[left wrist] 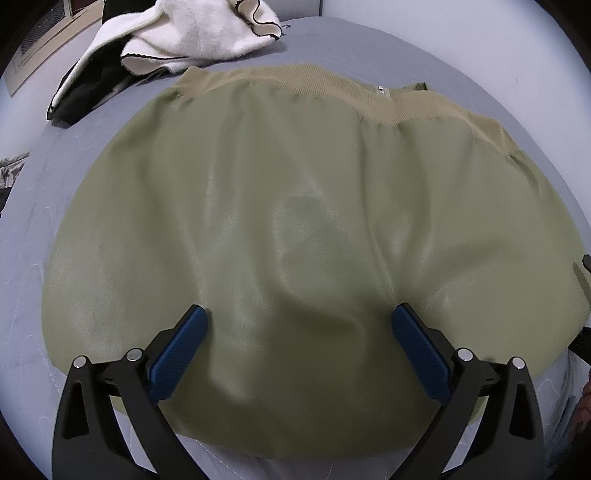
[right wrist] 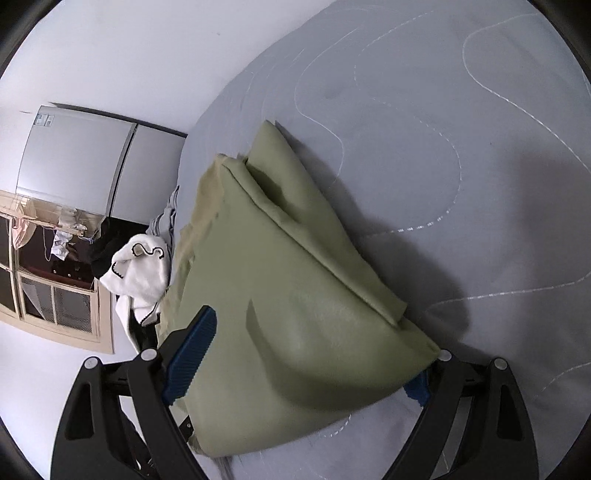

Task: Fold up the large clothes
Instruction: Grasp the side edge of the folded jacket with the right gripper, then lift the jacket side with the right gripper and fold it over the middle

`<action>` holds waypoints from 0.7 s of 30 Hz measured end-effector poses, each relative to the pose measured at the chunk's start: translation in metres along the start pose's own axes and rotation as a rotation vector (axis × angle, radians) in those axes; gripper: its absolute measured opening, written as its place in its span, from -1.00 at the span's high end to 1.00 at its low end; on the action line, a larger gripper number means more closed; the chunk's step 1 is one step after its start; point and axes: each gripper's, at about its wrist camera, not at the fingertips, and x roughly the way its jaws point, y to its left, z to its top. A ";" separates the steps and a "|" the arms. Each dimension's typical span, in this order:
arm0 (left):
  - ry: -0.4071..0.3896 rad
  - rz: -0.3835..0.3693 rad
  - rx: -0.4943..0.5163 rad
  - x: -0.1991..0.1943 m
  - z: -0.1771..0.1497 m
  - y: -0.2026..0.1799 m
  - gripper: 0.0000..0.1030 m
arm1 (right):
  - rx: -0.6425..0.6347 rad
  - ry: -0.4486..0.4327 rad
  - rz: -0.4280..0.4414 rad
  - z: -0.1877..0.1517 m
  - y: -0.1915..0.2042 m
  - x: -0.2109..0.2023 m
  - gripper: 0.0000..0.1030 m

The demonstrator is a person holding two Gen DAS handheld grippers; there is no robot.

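Olive-green jacket (left wrist: 295, 229) lies spread flat on the grey quilted bed (left wrist: 92, 155), smooth leathery face up, ribbed knit hem (left wrist: 295, 83) at the far edge. Left claw (left wrist: 300, 317) hovers over the near part of the jacket, blue-padded fingers (left wrist: 181, 354) wide apart, nothing between them. In the right wrist view the same jacket (right wrist: 295, 295) shows bunched, with a folded flap (right wrist: 295, 195) lying along its top. Right claw (right wrist: 314, 354) straddles the near jacket corner, jaws apart; left pad (right wrist: 192, 354) sits clear beside the fabric, the other pad (right wrist: 417, 391) mostly hidden under the cloth, contact unclear. White fleecy garment (left wrist: 192, 33) with black trim is heaped at the far side of the bed, just past the hem. Window (right wrist: 55, 288) and grey cabinet (right wrist: 92, 162) stand beyond.
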 end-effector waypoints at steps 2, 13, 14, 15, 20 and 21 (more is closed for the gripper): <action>-0.001 0.001 -0.002 0.000 0.000 0.000 -0.90 | 0.005 -0.014 0.001 0.001 0.001 0.002 -0.71; 0.005 -0.002 -0.005 0.000 -0.001 0.001 -0.90 | -0.080 -0.008 0.004 0.005 0.016 0.004 0.55; 0.005 -0.002 -0.005 0.000 -0.001 0.001 -0.90 | -0.089 -0.012 0.009 0.005 0.020 0.002 0.58; 0.005 -0.002 -0.006 0.000 -0.001 0.001 -0.90 | -0.102 -0.016 0.014 0.005 0.024 0.000 0.59; 0.015 0.004 -0.004 0.001 0.000 0.001 -0.90 | -0.188 -0.027 0.044 0.002 0.060 -0.017 0.63; 0.016 0.006 -0.005 0.001 0.000 0.001 -0.90 | -0.216 -0.031 0.041 0.000 0.071 -0.021 0.64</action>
